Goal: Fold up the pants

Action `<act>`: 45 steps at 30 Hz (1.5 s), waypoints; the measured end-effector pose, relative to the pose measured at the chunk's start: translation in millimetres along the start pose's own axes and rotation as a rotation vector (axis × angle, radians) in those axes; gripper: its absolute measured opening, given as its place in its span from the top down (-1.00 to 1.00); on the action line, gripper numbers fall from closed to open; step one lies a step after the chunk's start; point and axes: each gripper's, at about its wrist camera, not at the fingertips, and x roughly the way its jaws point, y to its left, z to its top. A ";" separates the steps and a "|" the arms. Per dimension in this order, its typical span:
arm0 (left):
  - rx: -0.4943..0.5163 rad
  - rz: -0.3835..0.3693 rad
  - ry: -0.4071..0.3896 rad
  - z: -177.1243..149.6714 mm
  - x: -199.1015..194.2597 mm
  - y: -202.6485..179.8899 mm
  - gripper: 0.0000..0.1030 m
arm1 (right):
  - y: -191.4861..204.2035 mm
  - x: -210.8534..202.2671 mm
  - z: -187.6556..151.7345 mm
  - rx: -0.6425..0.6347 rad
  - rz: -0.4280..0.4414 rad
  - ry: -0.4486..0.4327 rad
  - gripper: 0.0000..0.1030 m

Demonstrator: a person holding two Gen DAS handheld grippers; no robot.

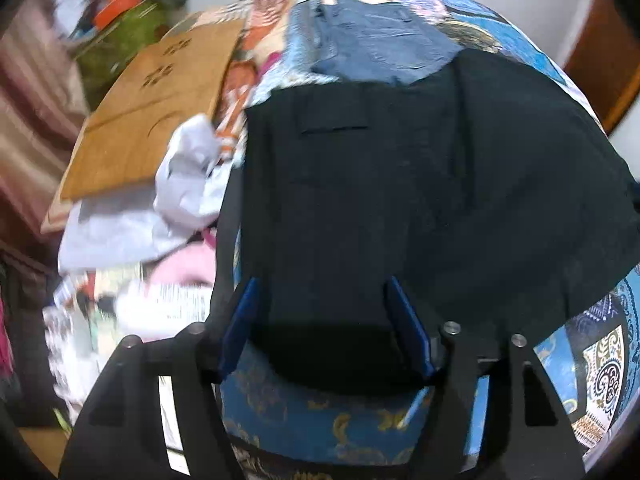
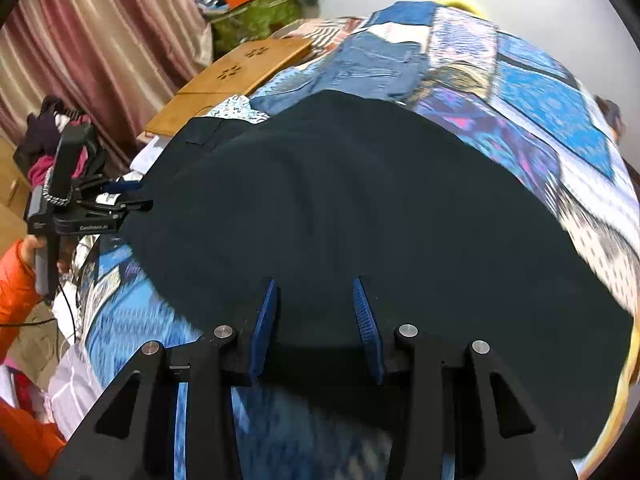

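Dark navy pants (image 1: 400, 200) lie spread flat on a blue patchwork bedspread (image 1: 592, 364), with a back pocket (image 1: 334, 120) facing up. In the left wrist view my left gripper (image 1: 323, 284) hangs open over the near hem; its blue pads (image 1: 236, 332) stand wide apart and do not press the cloth. The right wrist view shows the pants (image 2: 360, 200) as a broad dark sheet. Over their near edge my right gripper (image 2: 315, 282) is open, a narrower gap between its pads (image 2: 366, 320). The left gripper (image 2: 132, 196) sits at the pants' left edge, held by a hand in an orange sleeve (image 2: 16, 280).
Folded blue jeans (image 1: 372, 44) (image 2: 368, 64) lie on the bed beyond the pants. A wooden lap table (image 1: 152, 120) (image 2: 240, 72) and crumpled white cloth (image 1: 188, 172) sit to the left. A green bag (image 2: 256, 16) and striped curtain (image 2: 100, 40) stand behind.
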 end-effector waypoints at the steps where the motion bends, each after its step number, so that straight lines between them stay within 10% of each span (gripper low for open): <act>1: 0.001 0.027 -0.005 -2.9 -1.7 -0.4 -0.33 | -2.5 -4.0 -6.0 0.023 0.002 -0.012 0.30; 8: -0.001 0.111 -0.021 13.1 -35.1 4.0 -0.21 | -34.0 -41.5 -35.6 0.146 -0.034 -0.068 0.30; 22: 0.159 -0.155 -0.131 86.9 -72.7 -171.6 -0.28 | -158.8 -122.1 -107.9 0.494 -0.277 -0.236 0.07; 32: 0.356 -0.229 -0.036 88.1 -36.3 -294.6 -0.28 | -199.8 -111.1 -180.0 0.751 -0.240 -0.237 0.04; 45: 0.384 -0.209 -0.056 88.5 -19.5 -331.2 -0.41 | -227.9 -97.9 -190.0 0.928 -0.100 -0.360 -0.29</act>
